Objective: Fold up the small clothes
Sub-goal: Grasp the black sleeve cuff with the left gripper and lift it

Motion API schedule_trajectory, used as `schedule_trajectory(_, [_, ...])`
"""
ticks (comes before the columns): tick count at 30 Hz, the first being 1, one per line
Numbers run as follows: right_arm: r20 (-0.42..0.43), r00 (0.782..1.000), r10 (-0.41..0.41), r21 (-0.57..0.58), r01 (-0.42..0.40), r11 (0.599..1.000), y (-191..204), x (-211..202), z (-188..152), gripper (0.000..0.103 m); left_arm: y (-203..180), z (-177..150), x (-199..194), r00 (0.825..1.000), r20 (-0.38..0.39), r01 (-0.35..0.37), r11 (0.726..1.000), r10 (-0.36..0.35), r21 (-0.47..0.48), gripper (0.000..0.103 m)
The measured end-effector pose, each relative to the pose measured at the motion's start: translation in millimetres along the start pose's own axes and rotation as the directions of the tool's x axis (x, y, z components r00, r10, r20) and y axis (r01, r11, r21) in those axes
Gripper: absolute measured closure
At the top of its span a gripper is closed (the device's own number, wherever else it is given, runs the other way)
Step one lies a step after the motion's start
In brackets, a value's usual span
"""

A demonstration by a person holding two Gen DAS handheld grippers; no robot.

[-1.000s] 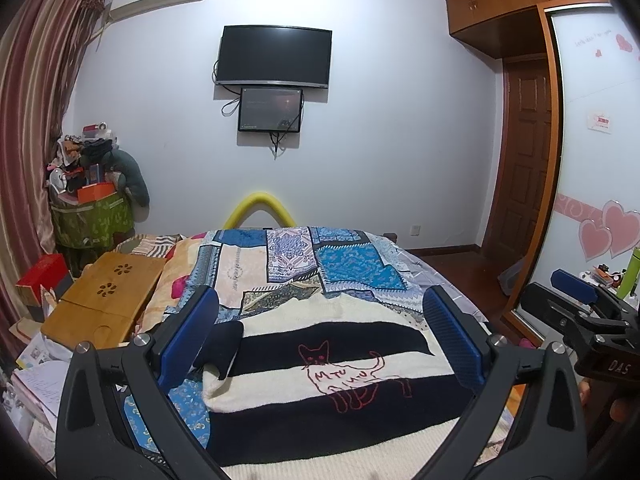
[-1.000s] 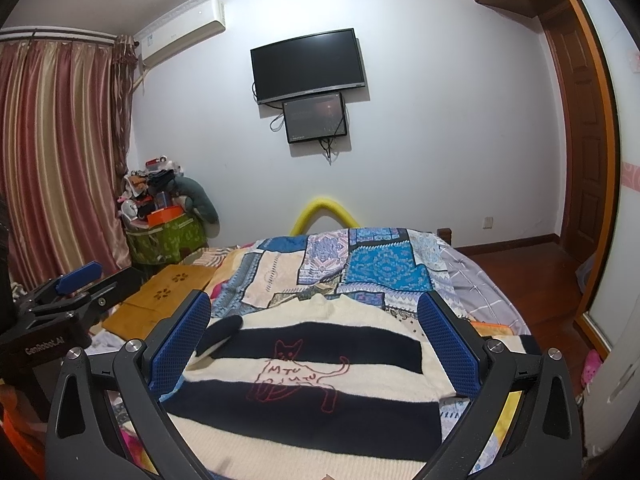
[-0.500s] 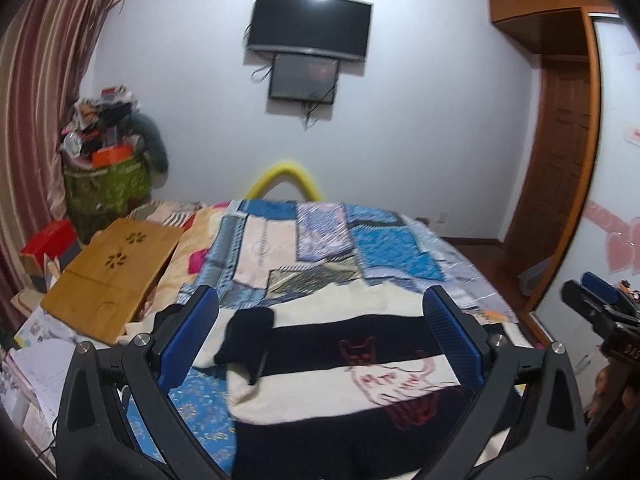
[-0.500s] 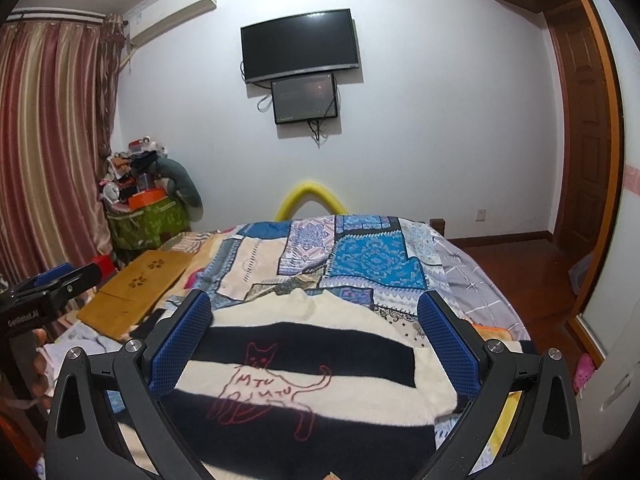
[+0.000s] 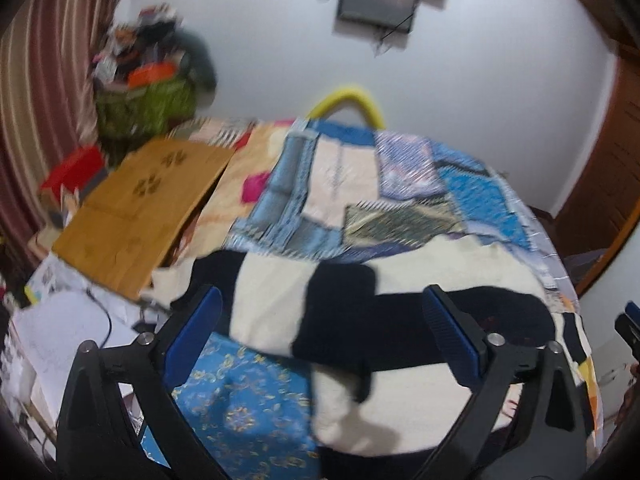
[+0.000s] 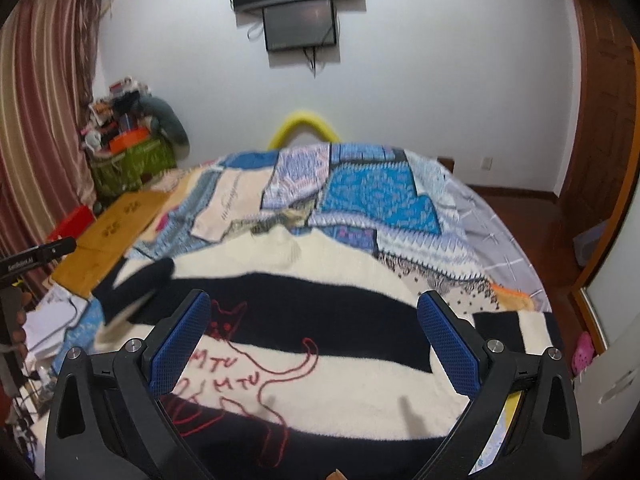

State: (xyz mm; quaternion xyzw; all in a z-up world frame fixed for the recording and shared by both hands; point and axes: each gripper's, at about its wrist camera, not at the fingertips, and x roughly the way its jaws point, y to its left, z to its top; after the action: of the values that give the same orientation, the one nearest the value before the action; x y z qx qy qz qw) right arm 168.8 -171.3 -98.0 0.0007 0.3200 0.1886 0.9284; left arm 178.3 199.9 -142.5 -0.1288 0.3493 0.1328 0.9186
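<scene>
left gripper (image 5: pixel 320 324) wide with jaws just closing a little, nothing between, poised over sweater (image 5: pixel 400 280) sleeve at near left. right gripper (image 6: pixel 312 340) wide, empty, above cat motif. sweater flat on quilt (image 6: pixel 372 196), long axis left-right; left gripper nearer the sleeve.

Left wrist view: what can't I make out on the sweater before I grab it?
- Black-and-cream striped knit sweater: motion blur smears its weave and edges.
- Its near hem: cut off by the bottom edge and the left gripper.
- Red cat embroidery: clear only in right wrist view.
</scene>
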Motion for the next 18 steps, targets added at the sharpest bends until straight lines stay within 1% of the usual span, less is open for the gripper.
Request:
schedule_trajectory(1, [-0.010,1.000,0.000,-0.001,0.000,1.000,-1.0,5.4,1.1,0.001,8.4,-0.6,9.9,1.000,-0.031,-0.006,1.000,0.005,-0.021,0.008])
schedule_trajectory(3, [-0.037,0.999,-0.002,0.001,0.002,1.000,-3.5,14.0,-0.9,0.001,22.8,-2.1,25.8,0.997,-0.080,-0.018,0.998,0.013,-0.062,0.009])
schedule_trajectory(4, [-0.044,0.999,-0.002,0.004,0.002,1.000,-5.5,17.7,-0.3,0.001,31.4,-3.3,33.4,0.995,-0.098,-0.034,0.996,0.026,-0.086,0.009])
schedule_trajectory(5, [-0.048,0.999,-0.003,0.007,0.004,1.000,-6.6,20.9,0.6,0.001,40.1,-6.3,39.5,0.992,-0.113,-0.069,0.992,0.057,-0.110,0.009])
schedule_trajectory(7, [-0.059,0.998,-0.021,0.014,0.022,1.000,-9.8,25.5,0.1,0.001,53.7,-10.5,53.5,0.984,-0.145,-0.127,0.984,0.108,-0.128,0.009])
schedule_trajectory(10, [-0.078,0.996,-0.030,0.008,0.031,0.999,-11.8,39.0,4.7,0.001,71.2,-16.6,70.5,0.971,-0.206,-0.160,0.974,0.125,-0.163,0.009])
schedule_trajectory(12, [-0.089,0.995,-0.036,0.001,0.036,0.999,-13.2,44.7,4.1,0.001,85.0,-21.3,80.8,0.963,-0.247,-0.159,0.965,0.106,-0.207,0.012])
schedule_trajectory(14, [-0.101,0.994,-0.039,0.000,0.039,0.999,-13.6,50.6,4.3,0.001,97.9,-26.3,92.1,0.955,-0.290,-0.140,0.953,0.058,-0.270,0.015])
schedule_trajectory(15, [-0.113,0.993,-0.036,0.004,0.037,0.999,-15.2,53.6,3.2,0.001,102.8,-28.5,95.7,0.951,-0.306,-0.135,0.945,0.040,-0.296,0.018])
schedule_trajectory(16, [-0.124,0.992,-0.032,0.009,0.033,0.999,-15.3,56.9,3.0,0.001,108.5,-31.6,100.5,0.946,-0.323,-0.131,0.934,0.018,-0.331,0.020])
schedule_trajectory(18, [-0.138,0.990,-0.029,0.019,0.032,0.999,-16.0,62.6,2.9,0.001,113.1,-35.3,108.1,0.942,-0.334,-0.119,0.918,-0.016,-0.379,0.022])
